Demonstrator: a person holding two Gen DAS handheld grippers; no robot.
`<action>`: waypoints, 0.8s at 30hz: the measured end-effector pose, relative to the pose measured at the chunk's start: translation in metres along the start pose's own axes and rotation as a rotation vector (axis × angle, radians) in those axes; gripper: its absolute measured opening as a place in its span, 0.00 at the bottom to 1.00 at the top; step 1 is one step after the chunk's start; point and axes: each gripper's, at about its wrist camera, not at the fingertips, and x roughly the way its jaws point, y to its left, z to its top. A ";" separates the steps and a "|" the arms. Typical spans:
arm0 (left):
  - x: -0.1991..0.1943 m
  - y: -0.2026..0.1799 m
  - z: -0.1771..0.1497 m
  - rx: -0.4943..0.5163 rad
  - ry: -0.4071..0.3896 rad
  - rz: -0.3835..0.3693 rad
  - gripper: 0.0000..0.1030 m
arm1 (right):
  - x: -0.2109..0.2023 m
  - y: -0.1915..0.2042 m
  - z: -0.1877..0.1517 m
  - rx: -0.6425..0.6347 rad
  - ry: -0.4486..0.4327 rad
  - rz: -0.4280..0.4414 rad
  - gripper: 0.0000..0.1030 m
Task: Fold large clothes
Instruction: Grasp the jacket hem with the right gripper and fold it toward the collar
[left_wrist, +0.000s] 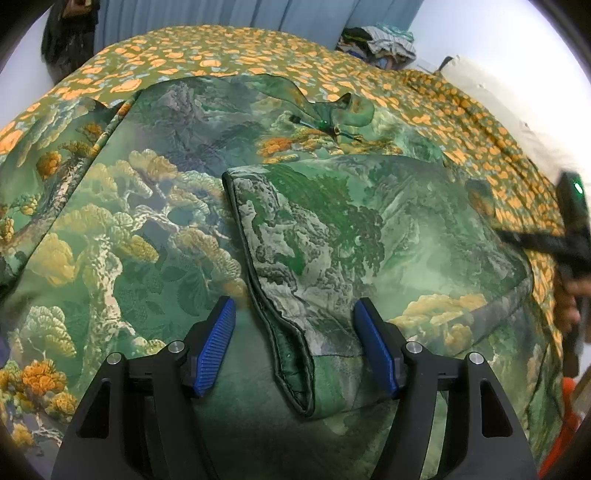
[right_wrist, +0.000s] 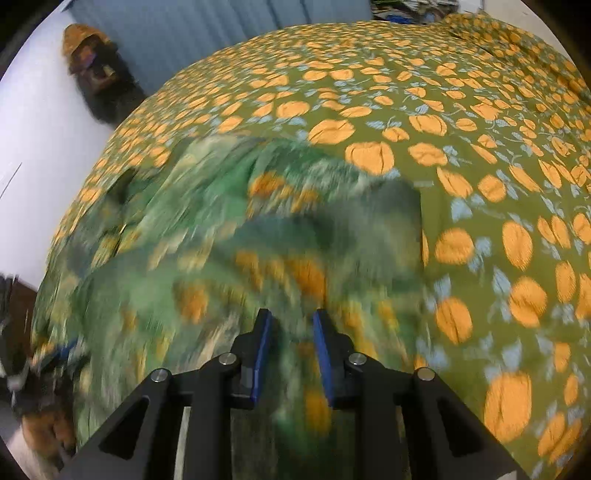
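Mid-fold: the left gripper (left_wrist: 294, 347) hung released over the garment's (left_wrist: 147, 240) folded sleeve (left_wrist: 317, 229) (hem just ahead); the right gripper (right_wrist: 292, 354), narrowly parted, blurred, grip unclear; next, likely pinching that hem.

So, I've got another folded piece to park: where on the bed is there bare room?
The pumpkin-print bedspread lies bare right of the green garment and along the far edge by the blue curtain. Near and left are crowded with garment and the left gripper.

One green garment (left_wrist: 332, 229), one bedspread (left_wrist: 461, 110), two grippers (left_wrist: 294, 343)
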 end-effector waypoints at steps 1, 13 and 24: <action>0.000 0.000 0.000 -0.001 0.000 0.000 0.67 | -0.005 0.001 -0.010 -0.009 0.004 0.009 0.23; -0.001 -0.004 0.000 0.002 -0.003 0.011 0.68 | 0.005 0.010 -0.054 -0.043 0.036 -0.010 0.21; -0.102 0.027 -0.024 -0.049 0.014 -0.001 0.86 | -0.057 0.037 -0.093 -0.063 -0.097 -0.100 0.41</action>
